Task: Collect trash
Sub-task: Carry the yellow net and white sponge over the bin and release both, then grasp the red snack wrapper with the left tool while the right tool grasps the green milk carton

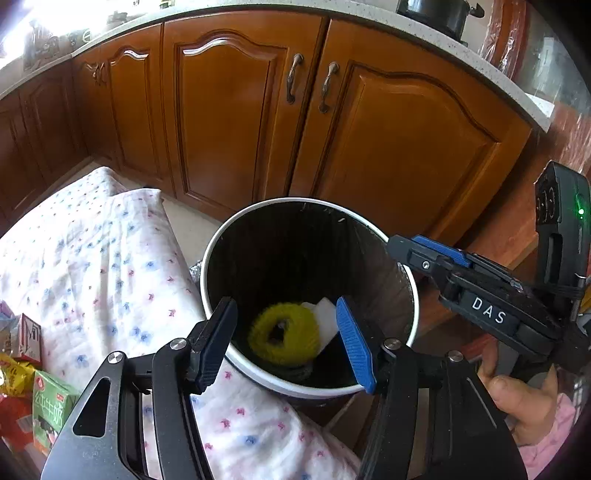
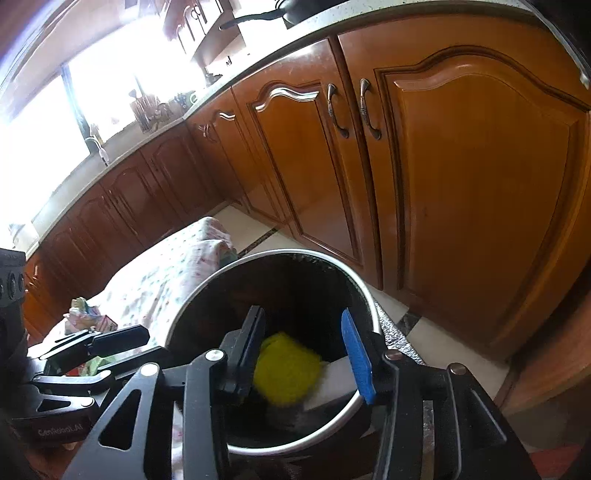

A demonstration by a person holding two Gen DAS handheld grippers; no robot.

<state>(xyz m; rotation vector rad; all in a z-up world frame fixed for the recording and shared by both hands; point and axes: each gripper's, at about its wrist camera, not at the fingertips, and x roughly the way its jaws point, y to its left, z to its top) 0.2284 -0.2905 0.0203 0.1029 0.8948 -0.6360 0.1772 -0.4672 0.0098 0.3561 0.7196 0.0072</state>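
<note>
Two hand-held grippers of black angular metal with triangular cut-outs and round silver screw heads at the pivots. Left gripper [image 1: 286,341]: one finger faced with a ribbed blue pad [image 1: 355,347], the other finger dark. Right gripper [image 2: 304,352]: same build, blue pad on one finger, black on the other. White lettering "DAS" on the right unit's side; "GenRoboLAI" on the left unit's body. Green indicator light on the black housing above the right unit. Pink sleeve [image 1: 546,443] at the wrist of the hand [image 1: 517,402].

Wooden cabinets [image 1: 229,122], floral cloth [image 1: 110,266], black pot [image 1: 439,14].
</note>
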